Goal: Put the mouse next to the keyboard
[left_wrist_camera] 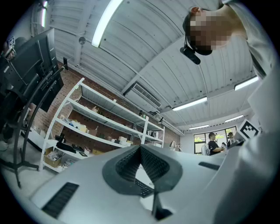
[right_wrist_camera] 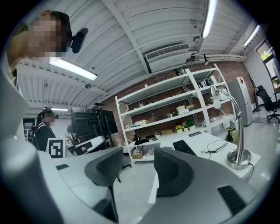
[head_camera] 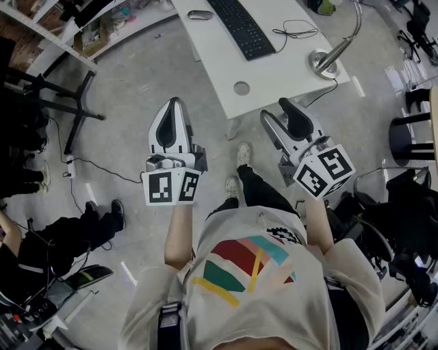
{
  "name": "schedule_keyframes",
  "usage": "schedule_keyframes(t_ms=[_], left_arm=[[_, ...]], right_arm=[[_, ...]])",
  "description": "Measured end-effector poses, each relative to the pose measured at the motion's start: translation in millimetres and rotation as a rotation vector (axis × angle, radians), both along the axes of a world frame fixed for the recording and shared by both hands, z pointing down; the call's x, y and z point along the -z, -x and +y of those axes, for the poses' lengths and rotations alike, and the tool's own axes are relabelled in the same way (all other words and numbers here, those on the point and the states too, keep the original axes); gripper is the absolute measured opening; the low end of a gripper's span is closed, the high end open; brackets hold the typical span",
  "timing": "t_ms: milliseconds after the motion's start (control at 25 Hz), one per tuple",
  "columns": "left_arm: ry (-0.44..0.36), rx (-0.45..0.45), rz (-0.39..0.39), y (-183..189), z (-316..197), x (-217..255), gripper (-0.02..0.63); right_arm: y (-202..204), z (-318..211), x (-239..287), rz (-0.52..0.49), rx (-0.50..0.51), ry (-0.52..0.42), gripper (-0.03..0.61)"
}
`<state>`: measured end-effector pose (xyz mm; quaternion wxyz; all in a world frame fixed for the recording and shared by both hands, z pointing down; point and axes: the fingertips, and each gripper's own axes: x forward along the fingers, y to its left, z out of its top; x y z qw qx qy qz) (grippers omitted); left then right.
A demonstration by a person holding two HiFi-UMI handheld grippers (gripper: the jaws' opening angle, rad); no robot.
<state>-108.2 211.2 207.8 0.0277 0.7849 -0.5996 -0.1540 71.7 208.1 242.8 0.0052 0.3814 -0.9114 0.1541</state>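
Note:
The grey mouse (head_camera: 200,15) lies on the white table (head_camera: 274,82), just left of the black keyboard (head_camera: 241,27), at the top of the head view. Both grippers are held over the floor, short of the table's near edge and well away from the mouse. My left gripper (head_camera: 175,104) is shut with nothing in it; its pads meet in the left gripper view (left_wrist_camera: 140,149). My right gripper (head_camera: 279,109) is open and empty, and floor shows in the gap between its jaws (right_wrist_camera: 138,165). The keyboard (right_wrist_camera: 183,147) appears beyond the right jaw.
A desk lamp (head_camera: 327,58) and a thin black cable (head_camera: 294,31) sit on the table's right part. A black stand's legs (head_camera: 72,102) and a floor cable (head_camera: 102,169) lie at left. A seated person's legs (head_camera: 75,232) are at lower left; a chair (head_camera: 410,130) is at right.

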Motion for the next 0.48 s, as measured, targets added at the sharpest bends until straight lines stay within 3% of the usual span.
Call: schedule_keyframes(t_ms=[280, 480], left_arm=[[-0.009, 0.02, -0.005, -19, -79, -3, 0.032], [-0.01, 0.014, -0.005, -40, -148, -7, 0.032]], right_arm=[[-22, -89, 2, -0.059, 0.01, -0.014, 0.227], [-40, -160, -4, 0.01, 0.031, -0.061, 0.227]])
